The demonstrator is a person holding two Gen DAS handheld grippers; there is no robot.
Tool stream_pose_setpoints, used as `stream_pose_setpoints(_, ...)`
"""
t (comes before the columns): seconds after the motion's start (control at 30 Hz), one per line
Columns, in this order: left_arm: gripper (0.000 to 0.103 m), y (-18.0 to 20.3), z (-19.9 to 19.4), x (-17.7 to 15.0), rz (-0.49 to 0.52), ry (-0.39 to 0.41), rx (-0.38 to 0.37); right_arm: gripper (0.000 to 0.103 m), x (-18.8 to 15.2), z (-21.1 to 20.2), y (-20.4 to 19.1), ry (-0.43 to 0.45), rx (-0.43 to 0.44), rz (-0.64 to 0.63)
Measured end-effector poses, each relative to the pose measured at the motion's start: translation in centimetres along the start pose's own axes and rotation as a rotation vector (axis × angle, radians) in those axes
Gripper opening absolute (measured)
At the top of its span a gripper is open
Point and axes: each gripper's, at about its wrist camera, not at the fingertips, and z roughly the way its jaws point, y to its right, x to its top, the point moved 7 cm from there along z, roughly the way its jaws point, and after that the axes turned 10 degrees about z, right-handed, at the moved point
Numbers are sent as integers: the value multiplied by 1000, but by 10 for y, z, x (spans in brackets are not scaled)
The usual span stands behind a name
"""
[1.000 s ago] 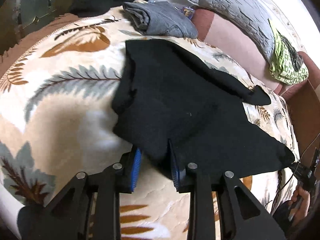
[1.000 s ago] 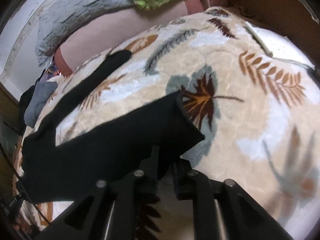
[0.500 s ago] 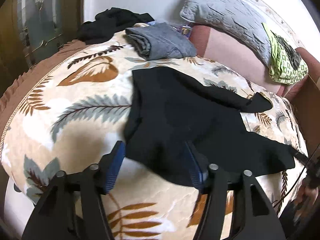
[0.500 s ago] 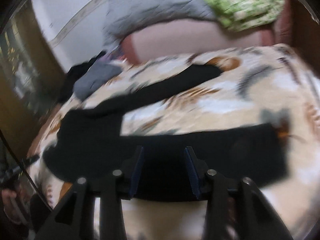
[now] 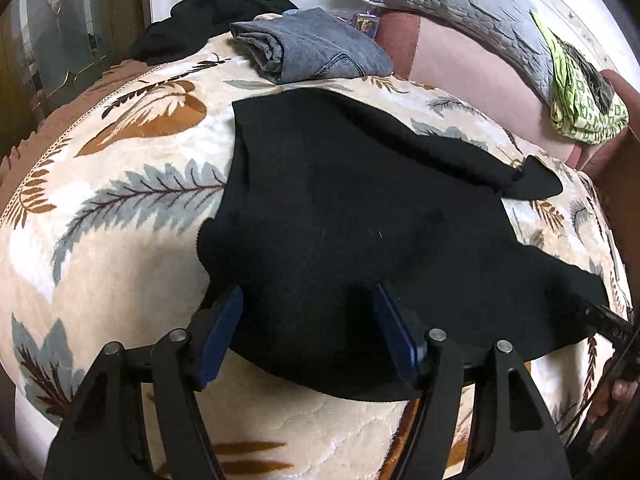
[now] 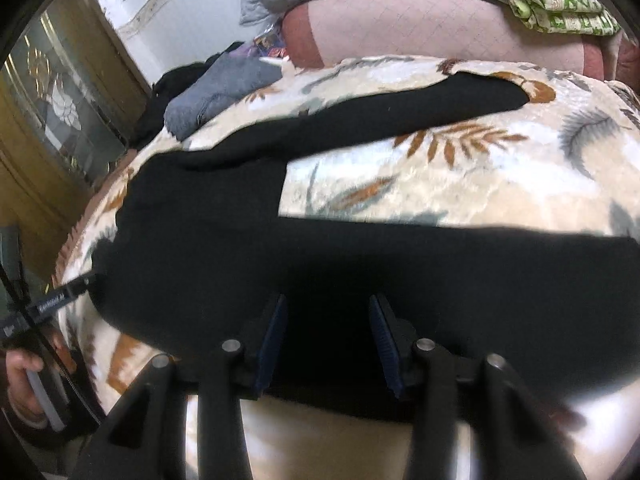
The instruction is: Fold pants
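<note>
- One pair of black pants (image 5: 360, 216) is spread flat on the bed's leaf-print blanket (image 5: 120, 264), laid out that way, it seems, so that a fold can be made.
- Two legs are counted: one lies along the near edge of the bed, the other is angled away toward the pillows, so a bare wedge of blanket is left between them in the right wrist view.
- The left gripper (image 5: 308, 320) is held low over the waist end; its fingers (image 5: 224, 328) have just been opening and are released, with cloth lying between them but not pinched.
- The right gripper (image 6: 328, 340) is held over the near leg (image 6: 440, 280); its fingers (image 6: 272, 340) have also just been opening, are parted and grasp nothing, though black cloth lies between them.
- The placement is judged as a release after spreading, with a fresh grasp needed before one leg can be brought over the other.
- At the head of the bed are seen one folded grey garment (image 5: 316, 48), one dark heap (image 5: 208, 20), one grey pillow (image 5: 448, 4) and one green patterned cloth (image 5: 580, 96), all apart from the pants.
- A hand (image 6: 24, 384) is seen at the edge of the right wrist view, holding the other gripper.
</note>
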Motion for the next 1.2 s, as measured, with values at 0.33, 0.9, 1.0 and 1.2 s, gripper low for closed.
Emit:
stream_pose_setpoints(0.33,84,-11,-1,67,-132,57,-156,68,73,12,1,57,31,51)
stream_pose_setpoints(0.9,84,4,96,140,-316,-108,-252,78,114,100,-97,-41,127,-458)
stream_pose_setpoints(1.0,84,6,115,142,-325,-128,-231,69,114,121,-93,-65,92,-456)
stream_pose_setpoints(1.2,30,14,112,146,-296,-81,-265,3,108,109,-89,-62,141,-411)
